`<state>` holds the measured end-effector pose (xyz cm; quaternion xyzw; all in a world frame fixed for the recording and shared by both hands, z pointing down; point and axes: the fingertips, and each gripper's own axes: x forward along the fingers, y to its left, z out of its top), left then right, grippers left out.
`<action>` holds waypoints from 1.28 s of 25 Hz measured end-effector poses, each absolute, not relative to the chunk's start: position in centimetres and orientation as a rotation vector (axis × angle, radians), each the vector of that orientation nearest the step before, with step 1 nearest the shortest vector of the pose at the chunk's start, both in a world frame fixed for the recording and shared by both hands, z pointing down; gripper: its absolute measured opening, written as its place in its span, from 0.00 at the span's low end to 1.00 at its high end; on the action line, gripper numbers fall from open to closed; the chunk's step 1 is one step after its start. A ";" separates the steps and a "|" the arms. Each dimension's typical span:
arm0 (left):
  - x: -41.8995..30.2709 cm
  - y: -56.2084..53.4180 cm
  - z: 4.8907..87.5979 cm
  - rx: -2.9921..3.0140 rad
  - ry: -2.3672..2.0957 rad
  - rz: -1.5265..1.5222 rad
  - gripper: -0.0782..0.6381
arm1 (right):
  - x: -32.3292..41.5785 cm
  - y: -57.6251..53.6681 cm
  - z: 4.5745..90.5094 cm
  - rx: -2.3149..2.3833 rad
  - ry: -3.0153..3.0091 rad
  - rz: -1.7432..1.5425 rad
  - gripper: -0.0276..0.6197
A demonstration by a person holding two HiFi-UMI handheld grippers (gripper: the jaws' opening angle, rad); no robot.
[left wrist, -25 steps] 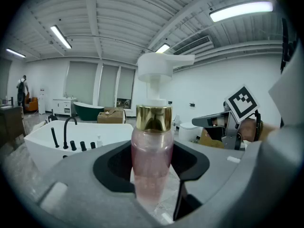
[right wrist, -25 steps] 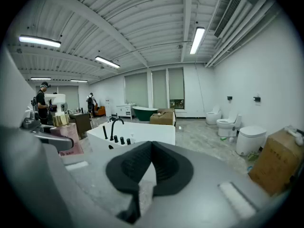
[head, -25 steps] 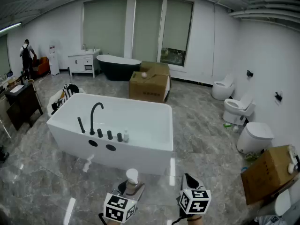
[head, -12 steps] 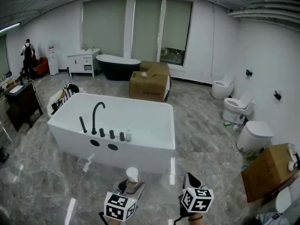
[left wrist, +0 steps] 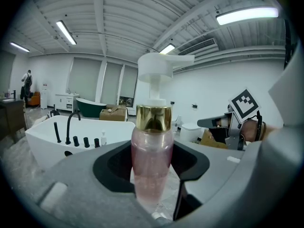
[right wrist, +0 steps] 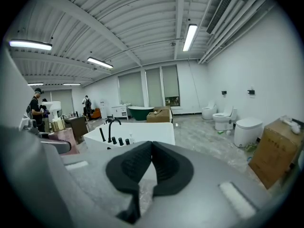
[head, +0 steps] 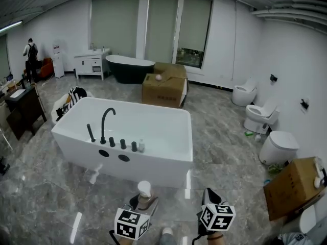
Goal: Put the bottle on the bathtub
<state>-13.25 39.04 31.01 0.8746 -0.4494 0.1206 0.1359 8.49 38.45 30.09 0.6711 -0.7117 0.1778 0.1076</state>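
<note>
A pink bottle (head: 144, 194) with a gold collar and a white pump head stands upright in my left gripper (head: 143, 204), which is shut on it low in the head view. The left gripper view shows the bottle (left wrist: 152, 156) clamped between the dark pads. The white bathtub (head: 153, 160) lies ahead on the floor, with a black faucet (head: 106, 122) and a small bottle (head: 141, 146) on its near rim. My right gripper (head: 209, 202) is beside the left one. Its jaws are pressed together with nothing between them (right wrist: 151, 163). Both grippers are short of the tub.
A cardboard box (head: 163, 88) and a dark tub (head: 130, 68) stand behind the white tub. Toilets (head: 278, 147) and another box (head: 291, 188) line the right side. A dark desk (head: 20, 108) is at the left. A person (head: 31, 52) stands far back.
The view has crept a little closer to the white tub. Both grippers keep their places, and the left one still holds the bottle.
</note>
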 end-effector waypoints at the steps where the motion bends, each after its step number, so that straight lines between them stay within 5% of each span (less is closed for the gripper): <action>1: -13.3 38.7 31.1 2.530 -1.308 0.351 0.42 | 8.5 38.0 30.2 1.971 -2.096 0.521 0.05; 32: -8.6 15.9 32.2 2.387 -1.462 0.381 0.43 | 15.3 13.7 31.9 1.832 -2.170 0.578 0.05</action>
